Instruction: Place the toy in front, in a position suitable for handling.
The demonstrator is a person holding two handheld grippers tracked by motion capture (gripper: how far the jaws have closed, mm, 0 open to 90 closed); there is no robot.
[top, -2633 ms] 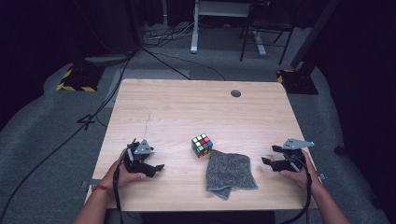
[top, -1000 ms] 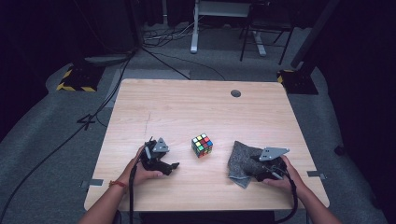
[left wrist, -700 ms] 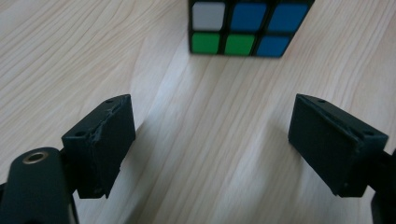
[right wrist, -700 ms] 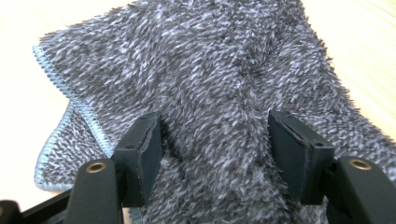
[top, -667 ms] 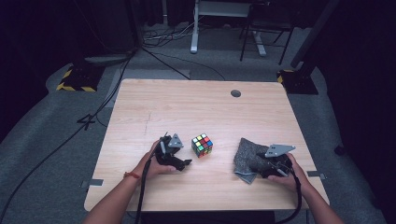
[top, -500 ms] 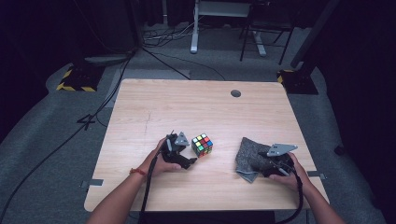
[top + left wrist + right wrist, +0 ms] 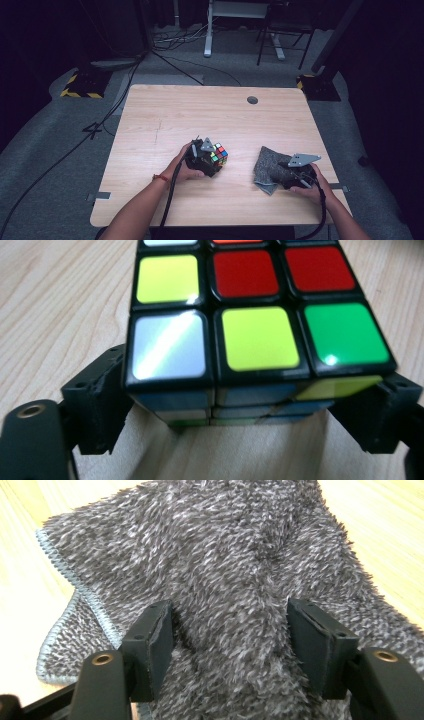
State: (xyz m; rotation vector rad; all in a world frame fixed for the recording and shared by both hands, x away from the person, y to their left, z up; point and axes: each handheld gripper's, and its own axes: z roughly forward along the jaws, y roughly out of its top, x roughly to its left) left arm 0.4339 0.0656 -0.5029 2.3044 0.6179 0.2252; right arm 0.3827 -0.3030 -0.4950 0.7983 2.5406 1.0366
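Note:
A scrambled Rubik's cube (image 7: 219, 152) (image 7: 255, 335) sits at the middle of the wooden table (image 7: 200, 115). My left gripper (image 7: 214, 160) (image 7: 252, 410) has come in from the cube's left, and its jaws press against two opposite sides low down. To the right lies a grey fuzzy cloth (image 7: 265, 167) (image 7: 225, 555), bunched up. My right gripper (image 7: 283, 176) (image 7: 230, 645) is shut on a thick fold of it, with pile swelling up between the jaws. The cloth's light stitched hem (image 7: 75, 590) runs off to the left.
A round cable hole (image 7: 252, 100) is in the far part of the tabletop. Cables (image 7: 165, 55) and desk legs (image 7: 207, 30) lie on the floor beyond the table. Yellow-and-black striped bases (image 7: 80, 85) stand near its far corners.
My left gripper moved right from the table's near-left area onto the cube. My right gripper came in from the right edge, took hold of the cloth and pulled it right, bunching it.

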